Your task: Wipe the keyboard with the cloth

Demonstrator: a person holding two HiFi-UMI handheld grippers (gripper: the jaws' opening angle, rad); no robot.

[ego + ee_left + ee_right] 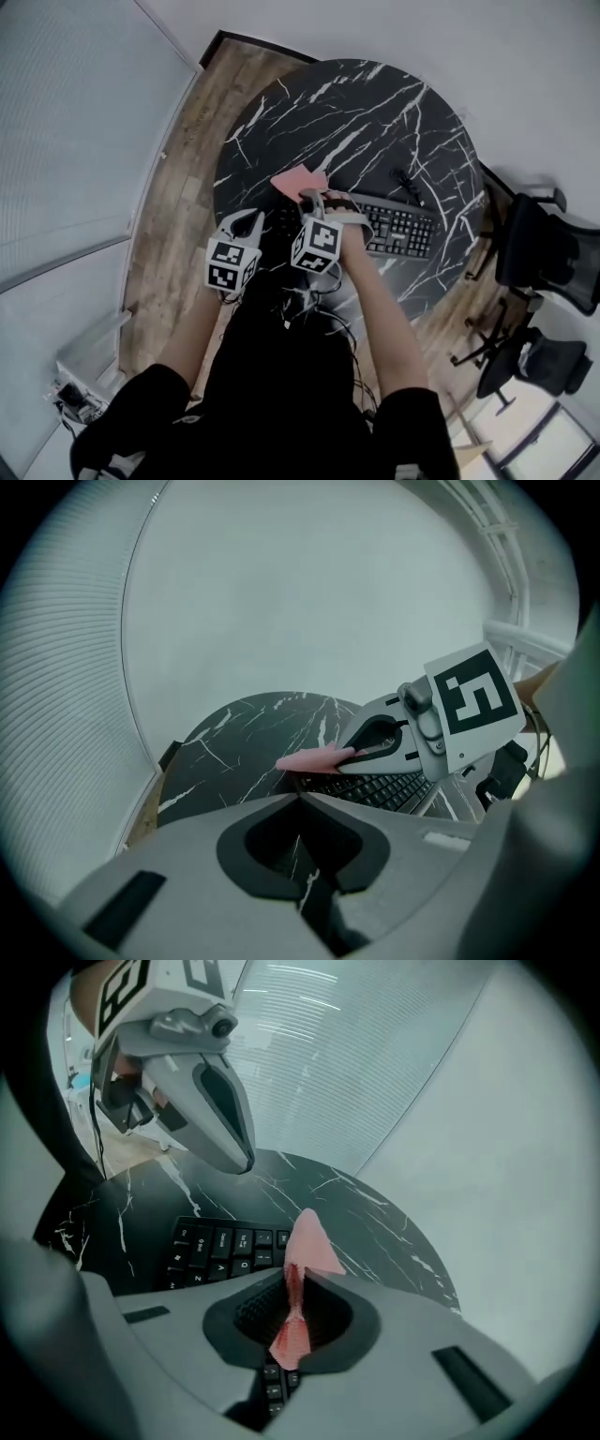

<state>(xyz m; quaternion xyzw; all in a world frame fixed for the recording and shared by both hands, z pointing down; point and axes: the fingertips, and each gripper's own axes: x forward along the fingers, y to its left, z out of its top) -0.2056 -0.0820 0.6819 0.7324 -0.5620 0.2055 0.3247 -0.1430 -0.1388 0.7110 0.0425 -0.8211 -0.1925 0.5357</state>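
Overhead, round black marble table [375, 103], wood floor [176, 192], right claw [292, 1283] pinching pink cloth [307, 1241], left claw [300, 801] closed.

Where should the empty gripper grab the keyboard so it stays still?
Probably the thin edge at its left end, coming from the left. The keyboard lies flat and low on the marble table, that end is nearest the left gripper, and the right gripper is busy pinching the pink cloth.

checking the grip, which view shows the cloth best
The right gripper view: the pink cloth fills the centre, pinched in the shut jaws of the right gripper. The head view shows only a small pink patch; the left gripper view, a thin sliver edge-on.
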